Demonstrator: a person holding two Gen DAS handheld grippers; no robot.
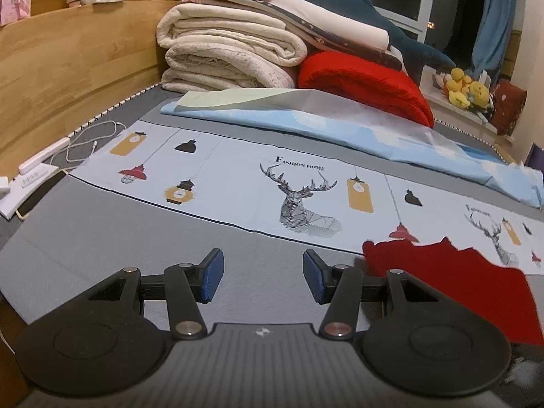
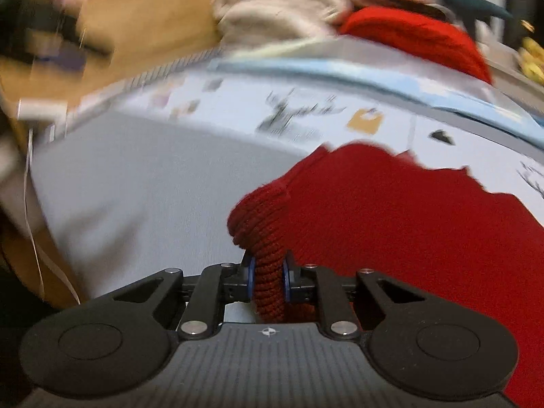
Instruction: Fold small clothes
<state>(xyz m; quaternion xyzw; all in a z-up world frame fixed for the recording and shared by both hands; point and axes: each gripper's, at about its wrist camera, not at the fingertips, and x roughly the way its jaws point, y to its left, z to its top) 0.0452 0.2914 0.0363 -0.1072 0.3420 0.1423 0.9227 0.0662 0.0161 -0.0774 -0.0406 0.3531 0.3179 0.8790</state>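
Observation:
A small red knitted garment [image 2: 401,224] lies on the grey bed sheet [image 2: 142,183]. My right gripper [image 2: 268,277] is shut on a bunched edge of it, with knit folds standing up between the blue pads [image 2: 251,277]. The right wrist view is blurred by motion. In the left wrist view the same red garment [image 1: 452,278] lies at the lower right. My left gripper [image 1: 263,277] is open and empty, low over bare grey sheet just left of the garment.
A printed deer-and-lantern cloth band [image 1: 299,183] crosses the bed. Behind it lie a light blue folded sheet [image 1: 340,122], a stack of cream blankets [image 1: 224,47] and a red blanket [image 1: 367,81]. A wooden headboard [image 1: 68,61], cables and a white power strip [image 1: 44,156] are at left.

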